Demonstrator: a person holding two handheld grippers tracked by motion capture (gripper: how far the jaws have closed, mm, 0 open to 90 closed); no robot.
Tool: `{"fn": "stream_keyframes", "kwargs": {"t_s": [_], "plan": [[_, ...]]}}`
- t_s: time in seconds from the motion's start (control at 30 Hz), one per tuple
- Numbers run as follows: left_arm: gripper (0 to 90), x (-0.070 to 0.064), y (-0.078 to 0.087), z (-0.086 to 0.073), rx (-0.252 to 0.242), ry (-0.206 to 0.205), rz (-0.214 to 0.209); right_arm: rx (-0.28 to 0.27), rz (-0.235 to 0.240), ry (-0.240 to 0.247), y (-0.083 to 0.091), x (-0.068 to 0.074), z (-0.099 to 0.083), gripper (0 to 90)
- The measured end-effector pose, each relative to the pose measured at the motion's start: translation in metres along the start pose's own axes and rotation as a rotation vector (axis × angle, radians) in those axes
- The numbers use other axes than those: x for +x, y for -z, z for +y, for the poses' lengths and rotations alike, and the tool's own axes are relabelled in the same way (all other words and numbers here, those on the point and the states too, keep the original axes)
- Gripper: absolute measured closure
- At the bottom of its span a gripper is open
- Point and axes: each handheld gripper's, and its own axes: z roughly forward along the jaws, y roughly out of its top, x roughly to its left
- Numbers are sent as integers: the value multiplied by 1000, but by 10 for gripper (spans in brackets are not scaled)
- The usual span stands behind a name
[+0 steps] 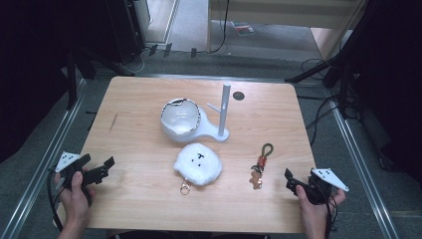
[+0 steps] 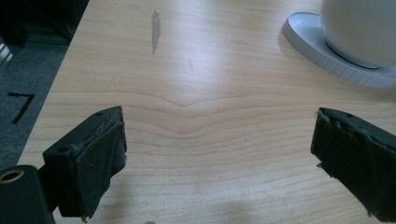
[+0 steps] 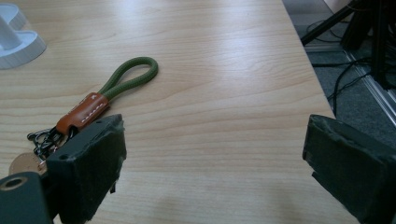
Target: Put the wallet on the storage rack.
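Observation:
A white bowl (image 1: 180, 118) rests on a white stand (image 1: 222, 133) with an upright post at the table's middle. Just in front of it lies a white fluffy pouch (image 1: 198, 163) with a small face and a metal clasp. To its right lies a keychain (image 1: 261, 164) with a green cord loop (image 3: 130, 77) and a brown leather tab. My left gripper (image 1: 102, 169) is open at the table's left front, its jaws (image 2: 219, 123) wide apart over bare wood. My right gripper (image 1: 291, 181) is open at the right front (image 3: 215, 128), just right of the keychain, with nothing between its fingers.
A small dark disc (image 1: 239, 95) lies behind the stand. The stand's base (image 2: 327, 51) and bowl show at the left gripper view's upper right. The table's right edge (image 3: 308, 70) drops to a floor with cables and tripod legs (image 1: 318, 69).

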Motion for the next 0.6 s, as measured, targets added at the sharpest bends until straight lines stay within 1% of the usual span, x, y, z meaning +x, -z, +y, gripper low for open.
{"fn": "stream_keyframes", "kwargs": {"t_s": [0.03,0.13,0.27,0.33,0.37,0.4,0.5,0.53,0.57,0.6], "plan": [[42,0,0,0,-1,1,1,-2,-6,-7,1,-1,1,68],[42,0,0,-1,-8,6,-5,7,2,-19,1,-1,4,100],[42,1,1,-1,-8,12,-9,20,2,-17,0,3,7,113],[42,1,2,-1,-8,8,-4,9,26,-16,3,9,10,105],[42,0,1,-1,-10,9,0,9,26,-16,3,9,10,105],[42,0,1,-1,-6,8,0,0,44,-11,6,14,12,94],[42,0,0,0,5,-1,7,-6,76,16,8,22,14,52],[42,-1,0,0,6,-4,5,-5,76,19,9,25,15,43],[42,-1,0,0,6,-4,5,-5,76,19,9,25,15,43],[42,-1,0,0,9,-7,7,-11,82,28,10,30,16,31]]}}
